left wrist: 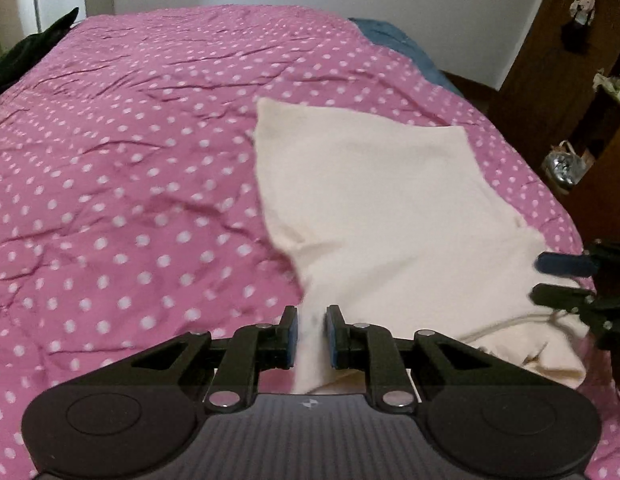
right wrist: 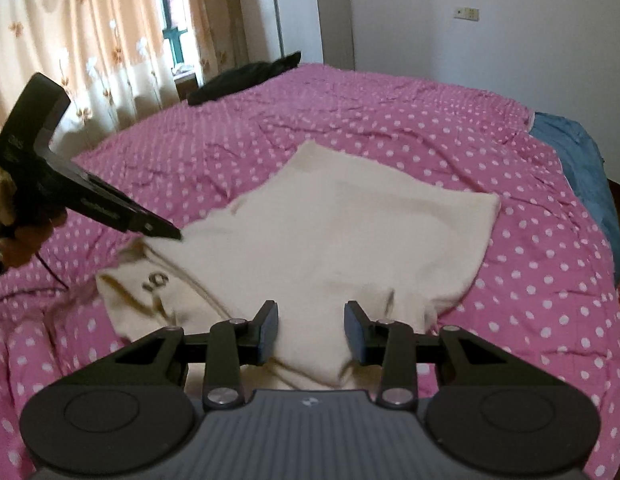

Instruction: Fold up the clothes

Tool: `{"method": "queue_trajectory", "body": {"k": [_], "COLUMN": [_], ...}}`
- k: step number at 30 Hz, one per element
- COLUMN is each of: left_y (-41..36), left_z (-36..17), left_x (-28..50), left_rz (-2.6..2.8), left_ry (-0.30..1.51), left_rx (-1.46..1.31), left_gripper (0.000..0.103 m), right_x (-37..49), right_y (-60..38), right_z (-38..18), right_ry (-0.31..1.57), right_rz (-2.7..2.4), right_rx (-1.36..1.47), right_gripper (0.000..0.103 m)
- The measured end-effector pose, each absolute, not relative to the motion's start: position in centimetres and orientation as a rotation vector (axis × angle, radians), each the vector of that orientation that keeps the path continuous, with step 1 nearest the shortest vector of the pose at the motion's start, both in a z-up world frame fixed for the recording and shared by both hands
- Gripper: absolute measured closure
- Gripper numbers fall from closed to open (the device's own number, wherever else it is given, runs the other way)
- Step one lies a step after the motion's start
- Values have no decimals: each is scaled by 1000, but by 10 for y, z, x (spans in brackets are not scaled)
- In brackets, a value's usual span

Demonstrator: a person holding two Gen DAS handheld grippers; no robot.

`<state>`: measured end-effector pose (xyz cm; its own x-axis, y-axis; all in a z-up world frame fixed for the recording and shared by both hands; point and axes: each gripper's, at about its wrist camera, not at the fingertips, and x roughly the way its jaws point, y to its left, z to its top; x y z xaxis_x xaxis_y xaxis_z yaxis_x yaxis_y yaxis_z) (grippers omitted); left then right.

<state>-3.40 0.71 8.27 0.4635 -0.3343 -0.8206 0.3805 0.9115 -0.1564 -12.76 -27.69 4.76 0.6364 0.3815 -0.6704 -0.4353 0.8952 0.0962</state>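
Jaws of the left gripper (left wrist: pixel 313 336) are pinched together on a gathered fold of the cream garment (left wrist: pixel 373 200), which runs out from them toward one o'clock across the pink dotted bedspread (left wrist: pixel 122 168). In this left wrist view the garment's long axis goes from the clamped bunch at six o'clock up to its far square edge near twelve to one o'clock, and the right gripper (left wrist: pixel 565 280) shows at three o'clock with its two fingers parted, right at the garment's near-right corner. Seen from the right wrist, the right gripper (right wrist: pixel 311 330) has its jaws apart, with cream cloth lying between and under them but not clamped. The garment (right wrist: pixel 349 232) spreads ahead toward twelve o'clock, flat on the bedspread (right wrist: pixel 429 120), and the left gripper (right wrist: pixel 166 234) comes in from nine o'clock, its tip on the garment's left edge, held by a hand (right wrist: pixel 26 236). A small dark print sits on the near-left part of the cloth. My judgement is that the right gripper is well placed to close on the near edge, so both near corners could be lifted together along the long axis. Counted: one cream garment, two grippers, one dark garment (right wrist: pixel 246 76) at the far left of the bed, one blue cloth (right wrist: pixel 577 160) at the far right.
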Motion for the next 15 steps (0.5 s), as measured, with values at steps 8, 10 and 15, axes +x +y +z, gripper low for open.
{"method": "queue_trajectory", "body": {"k": [8,10,15], "left_y": [-4,-4,-8], "left_z": [96,102,107], "left_x": [-55,-65,-100], "left_rz": [-521,-562,-690], "left_ry": [925,888,798], "left_rx": [167,223,395], "left_gripper": [78,78,73], "right_x": [-132,-138,-153], "right_y": [-278,-278,-279], "right_z": [48,49,62], "right_ry": [759,761,747], "right_rz": [472,476,494], "right_rx": [-99,-111,-179], "right_gripper": [66,66,66]}}
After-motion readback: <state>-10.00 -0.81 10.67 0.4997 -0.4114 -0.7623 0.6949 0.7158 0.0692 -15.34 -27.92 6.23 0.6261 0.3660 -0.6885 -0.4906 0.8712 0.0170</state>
